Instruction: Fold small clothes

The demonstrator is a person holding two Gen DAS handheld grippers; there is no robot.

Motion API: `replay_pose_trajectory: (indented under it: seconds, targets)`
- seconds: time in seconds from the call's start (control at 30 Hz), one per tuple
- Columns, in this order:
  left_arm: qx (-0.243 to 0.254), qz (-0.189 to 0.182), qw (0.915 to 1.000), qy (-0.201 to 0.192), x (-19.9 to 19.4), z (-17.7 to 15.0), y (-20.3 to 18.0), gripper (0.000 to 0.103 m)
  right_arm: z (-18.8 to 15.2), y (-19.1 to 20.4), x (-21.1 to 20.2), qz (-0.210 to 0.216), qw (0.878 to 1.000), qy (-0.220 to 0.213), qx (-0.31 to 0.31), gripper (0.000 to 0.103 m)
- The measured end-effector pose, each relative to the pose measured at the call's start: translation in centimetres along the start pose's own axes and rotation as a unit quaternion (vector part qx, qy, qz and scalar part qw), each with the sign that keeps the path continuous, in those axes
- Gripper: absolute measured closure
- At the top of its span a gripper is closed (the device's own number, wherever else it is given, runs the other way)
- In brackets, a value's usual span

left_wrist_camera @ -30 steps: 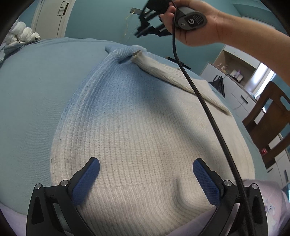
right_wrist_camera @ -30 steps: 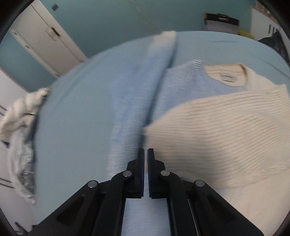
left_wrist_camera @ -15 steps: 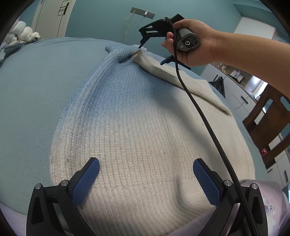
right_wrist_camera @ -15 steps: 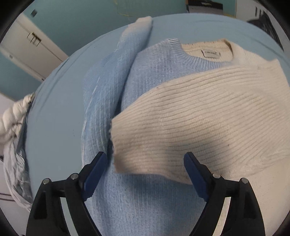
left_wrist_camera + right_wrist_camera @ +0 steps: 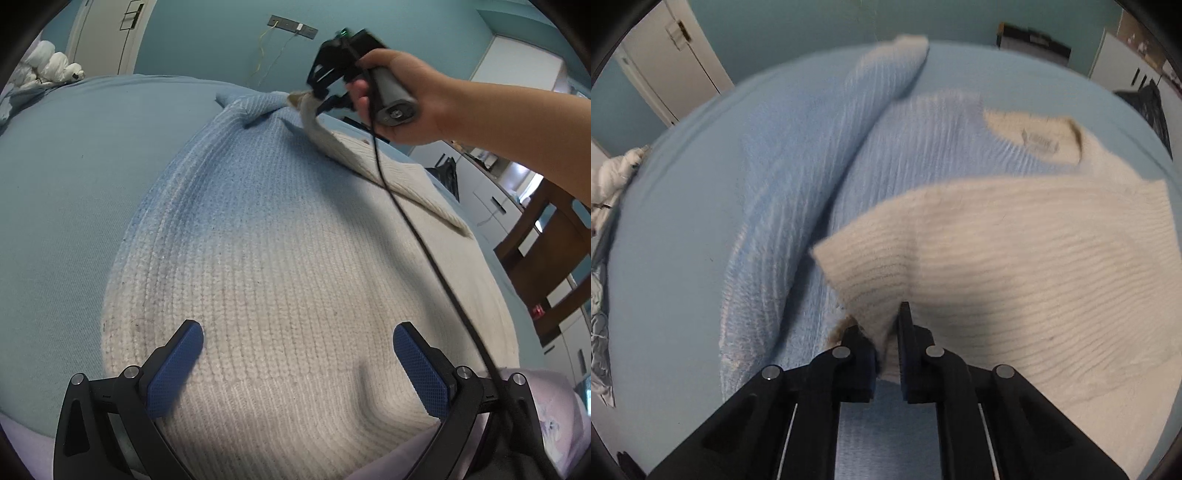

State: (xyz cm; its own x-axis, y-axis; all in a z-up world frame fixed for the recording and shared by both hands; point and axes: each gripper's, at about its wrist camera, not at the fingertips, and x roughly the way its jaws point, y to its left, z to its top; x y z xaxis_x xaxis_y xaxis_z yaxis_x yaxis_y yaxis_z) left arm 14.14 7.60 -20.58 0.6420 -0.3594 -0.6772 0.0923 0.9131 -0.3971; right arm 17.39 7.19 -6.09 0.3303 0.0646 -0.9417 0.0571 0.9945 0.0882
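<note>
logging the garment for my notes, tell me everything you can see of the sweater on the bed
The sweater is a chunky ribbed knit, light blue at the shoulders fading to cream at the hem, with a label inside the neck. It lies spread on the blue bed. One cream sleeve is folded across the chest, its cuff pinched in the shut right tongs; the open left tongs hover at the hem.

Ribbed knit sweater (image 5: 280, 258) fading from pale blue at upper centre to cream at the bottom. Light blue bed sheet (image 5: 74, 177) at left. Black tongs (image 5: 295, 365) with dark blue cross-hatched pads (image 5: 177, 365). Teal wall (image 5: 207, 37) above, brown wooden chair (image 5: 546, 266) at right, white door (image 5: 665, 62) upper left.
</note>
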Motion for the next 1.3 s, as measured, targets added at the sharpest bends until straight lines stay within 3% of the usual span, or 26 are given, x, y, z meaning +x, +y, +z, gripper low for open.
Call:
replay_pose_trajectory:
  seconds: [0.17, 0.3, 0.4, 0.43, 0.53, 0.6, 0.63, 0.67, 0.73, 0.83, 0.93, 1.1, 1.23, 1.3]
  targets:
    - [-0.001, -0.001, 1.0000, 0.002, 0.1, 0.0, 0.0, 0.000, 1.3, 1.4, -4.1, 0.036, 0.999, -0.039, -0.009, 0.099]
    - [-0.003, -0.004, 1.0000, 0.001, 0.0, 0.1, 0.3, 0.000, 0.4, 5.2, -1.7, 0.044, 0.998, -0.013, -0.039, 0.099]
    - [-0.005, -0.006, 1.0000, 0.001, 0.0, 0.2, 0.2, 0.000, -0.3, 5.8, 3.6, 0.023, 0.995, 0.064, -0.072, 0.081]
    - [-0.005, -0.006, 1.0000, 0.001, 0.0, 0.1, 0.3, 0.000, -0.4, 5.3, 3.9, 0.027, 0.995, 0.078, -0.062, 0.070]
    - [-0.005, -0.006, 1.0000, 0.001, 0.0, 0.1, 0.2, 0.000, -1.4, 2.4, 2.9, 0.077, 0.995, 0.059, -0.010, 0.067]
    - [-0.004, -0.005, 1.0000, 0.001, 0.0, 0.1, 0.2, 0.000, -1.9, -0.4, 1.0, 0.113, 0.993, 0.039, 0.012, 0.057]
    - [-0.004, -0.005, 1.0000, 0.001, 0.0, 0.1, 0.2, 0.000, -2.4, -2.4, -0.4, 0.123, 0.992, 0.021, 0.023, 0.040]
    - [-0.004, -0.004, 1.0000, 0.001, 0.0, 0.1, 0.1, 0.000, -2.9, -4.2, -1.4, 0.121, 0.992, 0.003, 0.028, 0.022]
    - [-0.003, -0.003, 1.0000, 0.001, 0.0, 0.1, 0.1, 0.000, -4.2, -9.0, -3.6, 0.071, 0.996, -0.038, 0.032, 0.011]
    - [-0.003, -0.003, 1.0000, 0.002, 0.0, 0.0, 0.1, 0.000, -5.8, -17.8, -4.6, -0.052, 0.997, -0.043, 0.045, 0.011]
    - [-0.002, 0.000, 1.0000, 0.003, 0.1, 0.1, 0.0, 0.000, -7.5, -27.1, -4.7, -0.155, 0.983, -0.025, 0.092, 0.011]
    - [0.000, 0.001, 1.0000, 0.003, 0.2, 0.1, 0.0, 0.000, -9.3, -38.7, -3.8, -0.174, 0.964, 0.016, 0.202, 0.011]
    - [0.000, 0.001, 1.0000, 0.003, 0.2, 0.1, 0.0, 0.000, -8.7, -42.5, -1.6, -0.135, 0.958, 0.041, 0.251, 0.011]
    - [0.000, 0.001, 1.0000, 0.003, 0.3, 0.1, 0.0, 0.000, -7.6, -43.5, -0.4, -0.154, 0.954, 0.053, 0.251, 0.011]
